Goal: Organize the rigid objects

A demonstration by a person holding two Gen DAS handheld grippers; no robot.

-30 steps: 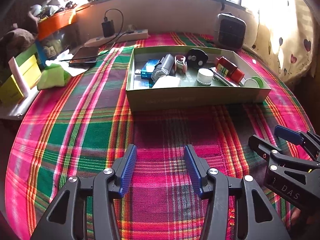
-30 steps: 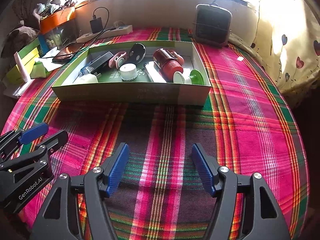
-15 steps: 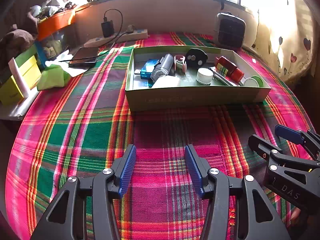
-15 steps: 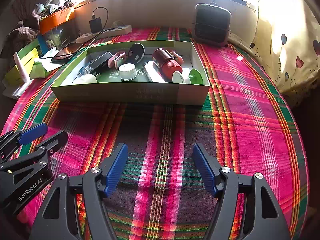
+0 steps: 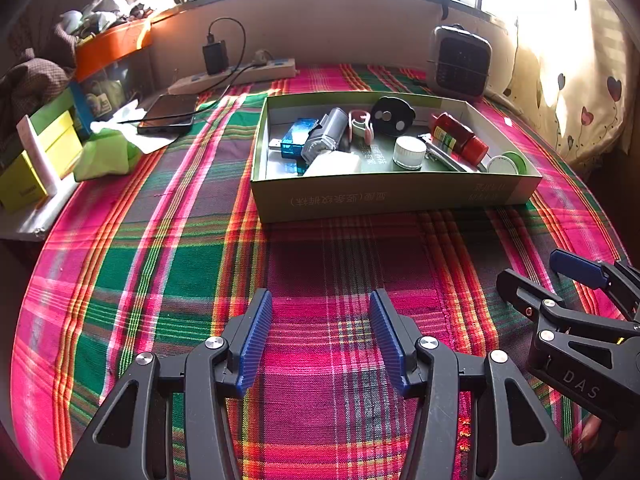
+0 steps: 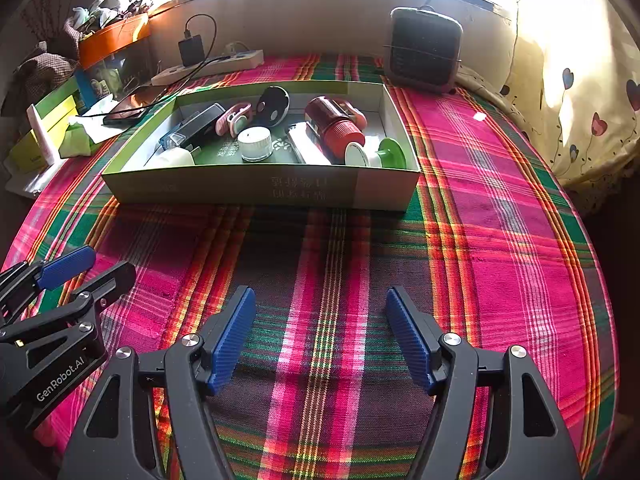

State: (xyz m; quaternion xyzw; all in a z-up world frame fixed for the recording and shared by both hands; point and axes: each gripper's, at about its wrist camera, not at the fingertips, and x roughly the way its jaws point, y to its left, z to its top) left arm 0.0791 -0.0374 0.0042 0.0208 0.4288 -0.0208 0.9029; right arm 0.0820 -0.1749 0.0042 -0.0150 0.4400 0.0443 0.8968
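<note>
Almost nothing has changed over the last second. Both grippers hang above the checked cloth in the same spots as before, short of the box, so the sorting appears paused or finished, not in progress.

The left gripper has its jaws spread wide and holds nothing. The right gripper is also wide apart and empty. Each one shows at the edge of the other's view, side by side and near each other.

The things to be sorted all lie in one shallow green cardboard box, which sits on the cloth well ahead of both grippers. No loose object shows on the cloth between the grippers and the box.

Counted inside the box: one blue see-through plastic piece; one grey cylinder; one pink clip-like piece; one black disc leaning on the back wall; one white round cap; one red bottle lying on its side; one green and white spool in the right corner; one white lump against the front wall; and one thin silver strip beside the bottle. Some overlap, so smaller items may be hidden.

Beyond the box stand one small fan heater, one power strip and one phone.
</note>
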